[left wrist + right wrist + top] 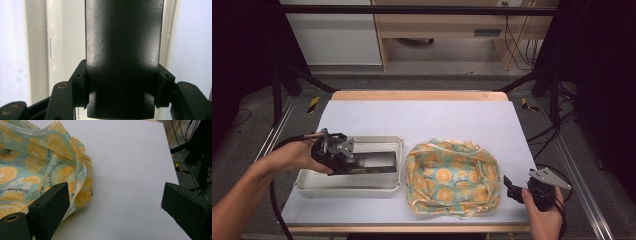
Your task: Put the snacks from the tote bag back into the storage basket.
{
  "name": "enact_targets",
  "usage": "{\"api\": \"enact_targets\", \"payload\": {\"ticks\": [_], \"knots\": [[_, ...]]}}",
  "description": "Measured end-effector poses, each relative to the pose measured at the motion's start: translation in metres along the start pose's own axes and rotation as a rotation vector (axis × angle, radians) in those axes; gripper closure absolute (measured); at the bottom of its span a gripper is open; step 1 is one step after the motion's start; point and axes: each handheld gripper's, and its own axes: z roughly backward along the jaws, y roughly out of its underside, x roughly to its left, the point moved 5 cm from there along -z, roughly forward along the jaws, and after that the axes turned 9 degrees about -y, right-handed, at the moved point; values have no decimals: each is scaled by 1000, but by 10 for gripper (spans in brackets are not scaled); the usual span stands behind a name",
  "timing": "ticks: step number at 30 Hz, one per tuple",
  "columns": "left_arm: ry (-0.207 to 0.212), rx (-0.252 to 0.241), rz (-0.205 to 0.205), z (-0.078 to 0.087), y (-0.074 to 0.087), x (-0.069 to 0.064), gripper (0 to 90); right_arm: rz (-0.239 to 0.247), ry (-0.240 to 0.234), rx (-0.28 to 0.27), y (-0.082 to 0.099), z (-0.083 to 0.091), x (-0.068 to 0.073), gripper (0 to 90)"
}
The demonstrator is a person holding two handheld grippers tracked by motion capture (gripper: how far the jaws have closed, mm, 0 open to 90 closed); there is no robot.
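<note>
Two grippers at a white table top (pixel 422 112). Left gripper (pixel 362 161) low over a pale tray (pixel 307 182) on the table's left half, jaws clamped on the two long sides of a flat black block (pixel 372 160); in the left gripper view the same black block (pixel 122 50) wedged between both pads (pixel 82 82), pads pressed tight against its edges, tray wall pale behind. Block lying lengthwise inside the tray, far end pointing toward the tray's right wall; touching the tray floor or just above it — hard to tell from above. Right gripper (pixel 512 189) at the table's near right corner, held in a hand (pixel 542 215), jaws spread wide with nothing between them. Just beside its tip, a fabric bag (pixel 452 177) printed with orange slices on pale green, crumpled, mouth upward, right of the tray and close to it. In the right gripper view, fabric bag (pixel 37 170) behind the left-hand jaw, bare table under the gap.
</note>
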Motion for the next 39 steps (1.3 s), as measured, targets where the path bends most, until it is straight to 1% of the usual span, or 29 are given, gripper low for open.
{"api": "enact_targets", "payload": {"ticks": [3, 7, 17, 22, 23, 27, 30, 31, 39], "knots": [[7, 8, 3, -2, 1, -2, 432, 1, 1, 2, 0, 0, 0, 88], [14, -8, -1, -5, 1, -4, 432, 4, -5, 6, 0, -1, 1, 88], [26, -14, -8, -13, 2, -7, 432, 3, -8, 10, 0, -2, 1, 88], [29, -19, -3, -15, 3, -7, 432, 8, -9, 12, 1, -2, 2, 88], [28, -22, -13, -16, 2, -7, 432, 7, -10, 13, 1, -2, 2, 88], [33, -20, -5, -18, 2, -8, 432, 3, -10, 12, 1, -2, 2, 88], [35, -21, -15, -19, 1, -8, 432, 4, -12, 13, 1, -2, 2, 88], [37, -22, -10, -19, 0, -8, 432, 4, -12, 12, 1, -2, 2, 88], [47, -26, -13, -23, 1, -10, 432, 6, -15, 14, 1, -2, 2, 88]]}}
